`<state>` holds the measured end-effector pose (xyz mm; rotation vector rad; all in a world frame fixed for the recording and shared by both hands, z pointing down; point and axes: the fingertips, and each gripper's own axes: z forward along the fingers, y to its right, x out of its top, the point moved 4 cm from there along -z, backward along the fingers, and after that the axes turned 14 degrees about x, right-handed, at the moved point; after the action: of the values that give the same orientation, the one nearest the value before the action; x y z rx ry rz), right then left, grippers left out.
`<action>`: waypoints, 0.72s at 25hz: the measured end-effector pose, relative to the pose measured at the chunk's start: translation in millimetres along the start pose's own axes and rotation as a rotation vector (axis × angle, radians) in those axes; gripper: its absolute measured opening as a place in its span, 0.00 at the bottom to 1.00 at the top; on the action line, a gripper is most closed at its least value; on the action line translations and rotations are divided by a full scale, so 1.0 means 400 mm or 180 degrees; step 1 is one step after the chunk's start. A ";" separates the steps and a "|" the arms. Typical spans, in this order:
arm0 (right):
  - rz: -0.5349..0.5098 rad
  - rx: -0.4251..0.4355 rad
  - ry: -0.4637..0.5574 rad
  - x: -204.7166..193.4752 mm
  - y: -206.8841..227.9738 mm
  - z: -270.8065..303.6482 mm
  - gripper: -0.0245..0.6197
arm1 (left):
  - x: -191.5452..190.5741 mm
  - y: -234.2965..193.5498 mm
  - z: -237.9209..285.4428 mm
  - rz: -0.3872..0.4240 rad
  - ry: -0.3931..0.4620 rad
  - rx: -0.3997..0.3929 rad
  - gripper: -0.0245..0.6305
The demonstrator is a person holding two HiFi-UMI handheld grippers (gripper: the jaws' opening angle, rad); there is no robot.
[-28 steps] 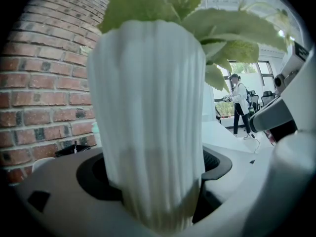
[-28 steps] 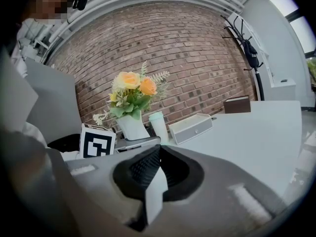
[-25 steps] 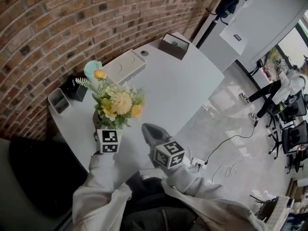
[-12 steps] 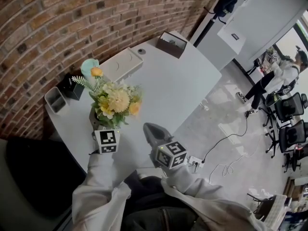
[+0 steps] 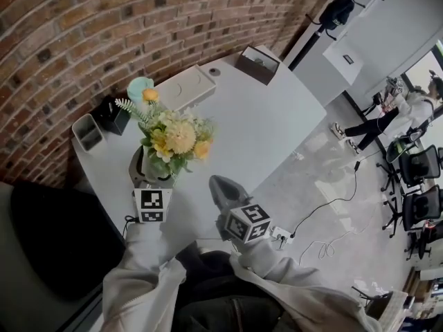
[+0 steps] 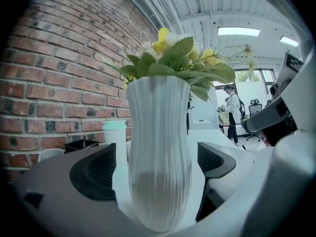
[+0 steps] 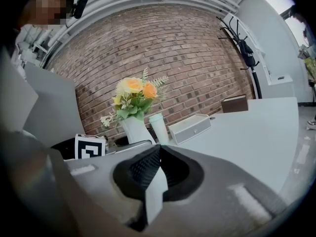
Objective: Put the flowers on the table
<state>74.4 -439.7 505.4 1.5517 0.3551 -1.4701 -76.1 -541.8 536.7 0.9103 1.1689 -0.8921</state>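
A white ribbed vase (image 5: 141,169) with yellow and orange flowers (image 5: 176,138) stands upright on the white table (image 5: 270,126), near its front left edge. My left gripper (image 5: 145,184) is around the vase's lower body (image 6: 158,152). Its jaws are opening, and a narrow gap shows between each dark pad (image 6: 94,172) and the vase. The flowers (image 6: 173,63) fill the top of the left gripper view. My right gripper (image 5: 220,187) is shut with nothing in it, over the table edge to the right of the vase (image 7: 134,130).
Behind the vase stand a teal cup (image 5: 136,88), a white box (image 5: 183,88), a black organiser (image 5: 114,115) and a grey holder (image 5: 86,131). A brown box (image 5: 257,62) sits at the far end. A brick wall runs along the table. Cables and a power strip (image 5: 280,235) lie on the floor.
The left gripper has drawn back slightly toward me and more of the vase's body now shows. The vase stays standing on the table. The right gripper has hardly moved.
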 end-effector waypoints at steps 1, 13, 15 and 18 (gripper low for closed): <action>-0.0001 0.0014 -0.0006 -0.002 -0.004 0.001 0.04 | -0.004 -0.001 -0.011 -0.0015 -0.0027 -0.0033 0.79; 0.0103 0.0226 0.0048 -0.020 -0.072 -0.007 0.04 | -0.013 0.010 -0.154 -0.0110 -0.0409 0.0005 0.78; 0.0181 0.0271 0.0079 -0.022 -0.086 -0.008 0.04 | -0.002 0.008 -0.185 -0.0112 -0.0398 0.0125 0.67; 0.0206 0.0358 0.0080 -0.026 -0.115 -0.013 0.04 | 0.015 0.008 -0.237 -0.0089 -0.0380 0.0273 0.48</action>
<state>41.1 -407.9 494.4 1.6568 0.2379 -1.4425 -105.7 -453.8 516.8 0.8990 1.0496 -1.0122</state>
